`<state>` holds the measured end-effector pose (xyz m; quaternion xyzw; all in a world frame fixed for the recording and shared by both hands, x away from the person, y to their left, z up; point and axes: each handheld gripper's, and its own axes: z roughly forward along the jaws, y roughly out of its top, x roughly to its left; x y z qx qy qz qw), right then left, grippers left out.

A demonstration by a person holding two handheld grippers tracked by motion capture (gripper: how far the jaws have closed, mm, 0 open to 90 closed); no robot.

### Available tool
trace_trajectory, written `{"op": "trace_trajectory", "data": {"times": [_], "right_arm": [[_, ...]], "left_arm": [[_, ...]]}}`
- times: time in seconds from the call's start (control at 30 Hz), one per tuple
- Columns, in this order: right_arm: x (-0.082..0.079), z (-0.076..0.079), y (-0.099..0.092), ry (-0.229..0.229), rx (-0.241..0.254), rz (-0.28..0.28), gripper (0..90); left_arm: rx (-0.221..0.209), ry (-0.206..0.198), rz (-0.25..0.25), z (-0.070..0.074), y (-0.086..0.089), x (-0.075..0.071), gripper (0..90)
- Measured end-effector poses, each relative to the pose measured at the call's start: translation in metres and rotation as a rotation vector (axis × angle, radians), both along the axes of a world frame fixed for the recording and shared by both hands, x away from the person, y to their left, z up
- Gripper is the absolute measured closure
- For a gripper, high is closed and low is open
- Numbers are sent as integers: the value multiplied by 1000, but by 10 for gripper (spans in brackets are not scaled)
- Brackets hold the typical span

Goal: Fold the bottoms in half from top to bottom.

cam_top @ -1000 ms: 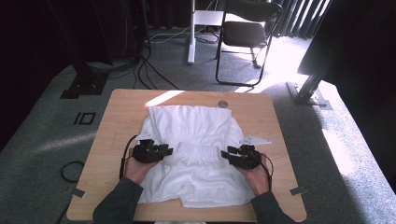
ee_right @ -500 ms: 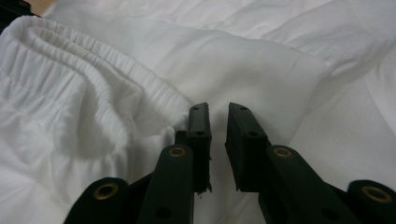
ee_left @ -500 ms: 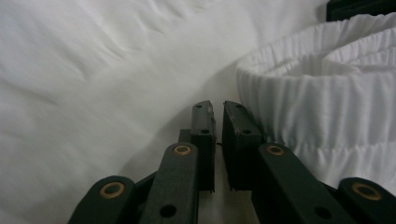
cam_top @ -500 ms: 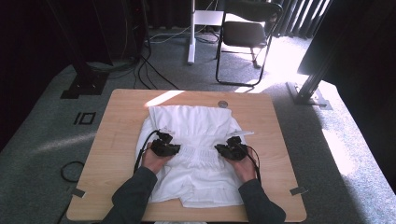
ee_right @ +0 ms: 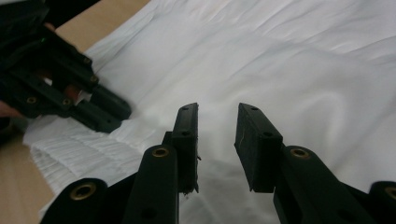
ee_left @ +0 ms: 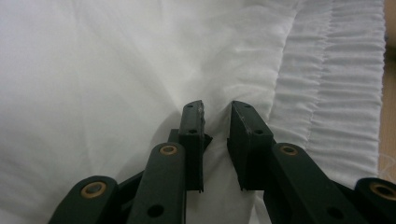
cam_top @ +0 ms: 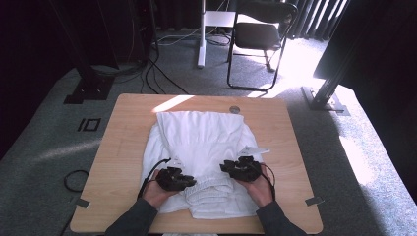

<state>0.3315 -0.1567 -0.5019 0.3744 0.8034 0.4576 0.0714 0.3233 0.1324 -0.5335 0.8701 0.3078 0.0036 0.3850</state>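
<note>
We are holding the left gripper (cam_top: 184,178) and right gripper (cam_top: 231,168) over the white garment (cam_top: 201,137) near the tabletop's (cam_top: 123,147) front edge. Their jaws, just opening, are standing slightly apart, clamping nothing. The gripper views are revealing its ribbed waistband (ee_left: 327,93).

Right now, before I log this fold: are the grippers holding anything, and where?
Nothing: the left gripper and right gripper stand open over the white garment.

you get hard sunlight from the far right, glaring on the carpet (cam_top: 300,64) and streaking the surface (cam_top: 172,103); the room's left stays dark. close up, the white cloth (ee_left: 93,70) nearly washes out, edges soft.
</note>
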Motion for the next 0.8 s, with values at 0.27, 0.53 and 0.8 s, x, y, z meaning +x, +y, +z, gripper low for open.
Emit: {"op": "trace_trajectory", "data": {"times": [0.27, 0.53, 0.8], "right_arm": [[-34, -45, 21, 50, -146, 64, 753], [-9, -16, 14, -31, -125, 34, 614], [71, -7, 20, -114, -190, -124, 547]], "left_arm": [[-24, 3, 35, -1, 9, -2, 713], [-46, -142, 196, 37, 28, 39, 632], [12, -137, 300, 13, 24, 93, 616]]}}
